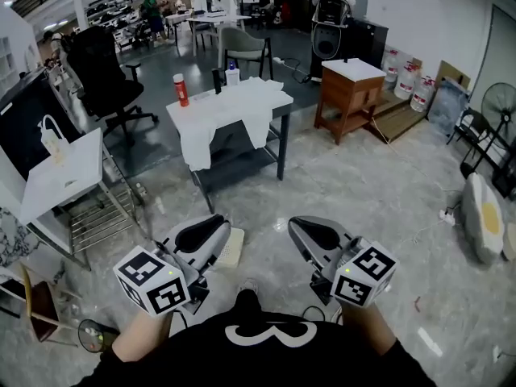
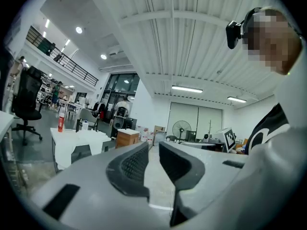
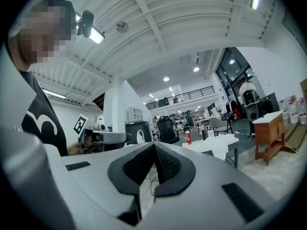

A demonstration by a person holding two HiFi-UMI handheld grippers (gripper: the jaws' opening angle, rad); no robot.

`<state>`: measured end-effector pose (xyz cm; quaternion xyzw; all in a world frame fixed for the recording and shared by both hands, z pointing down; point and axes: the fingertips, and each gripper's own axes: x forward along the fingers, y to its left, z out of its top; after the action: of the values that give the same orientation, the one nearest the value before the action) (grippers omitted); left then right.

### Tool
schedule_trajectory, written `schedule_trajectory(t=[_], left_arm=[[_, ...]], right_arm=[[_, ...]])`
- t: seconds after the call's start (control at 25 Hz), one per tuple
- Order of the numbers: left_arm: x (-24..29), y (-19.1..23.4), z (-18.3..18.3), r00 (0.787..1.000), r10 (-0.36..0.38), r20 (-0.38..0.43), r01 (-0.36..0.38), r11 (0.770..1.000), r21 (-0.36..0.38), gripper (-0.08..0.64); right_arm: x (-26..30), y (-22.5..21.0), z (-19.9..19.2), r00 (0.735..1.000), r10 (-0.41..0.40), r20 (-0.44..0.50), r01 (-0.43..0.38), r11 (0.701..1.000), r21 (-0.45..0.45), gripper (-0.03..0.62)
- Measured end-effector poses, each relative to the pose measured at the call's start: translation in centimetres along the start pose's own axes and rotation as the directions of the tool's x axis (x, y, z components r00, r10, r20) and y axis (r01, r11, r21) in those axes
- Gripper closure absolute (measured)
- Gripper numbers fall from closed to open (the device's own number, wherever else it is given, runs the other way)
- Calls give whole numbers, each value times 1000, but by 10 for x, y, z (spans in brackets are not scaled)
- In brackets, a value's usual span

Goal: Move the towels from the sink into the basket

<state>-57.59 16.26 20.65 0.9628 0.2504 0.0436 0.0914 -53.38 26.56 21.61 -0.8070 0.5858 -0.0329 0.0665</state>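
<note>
No sink or basket shows in any view. White towels (image 1: 234, 110) drape over a grey table (image 1: 284, 103) across the floor from me, also seen as the towels (image 2: 79, 139) in the left gripper view and the towels (image 3: 218, 143) in the right gripper view. My left gripper (image 1: 211, 226) and right gripper (image 1: 306, 228) are held level in front of my body, far from that table. The left gripper (image 2: 153, 145) has its pads almost together with nothing between them. The right gripper (image 3: 154, 145) has its tips meeting, empty.
A red bottle (image 1: 180, 89) and a white bottle (image 1: 232, 72) stand on the grey table. A black office chair (image 1: 105, 75) and a white side table (image 1: 60, 176) are at the left, a wooden cabinet (image 1: 348, 95) at the right. A floor fan (image 1: 500, 103) stands far right.
</note>
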Motion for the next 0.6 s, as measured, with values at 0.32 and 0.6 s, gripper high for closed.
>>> schedule_trajectory(t=[0.32,0.6], left_arm=[[21,63,-12,999,47,-9,-47,998,-29,342],[61,141,-24,996,82,-22,-83,994,-68,294]], right_arm=[[30,-43,-13,998,-40,-47,41,999,29,589],[82,-100,-25,994,-65,-90,69,997,45,589]])
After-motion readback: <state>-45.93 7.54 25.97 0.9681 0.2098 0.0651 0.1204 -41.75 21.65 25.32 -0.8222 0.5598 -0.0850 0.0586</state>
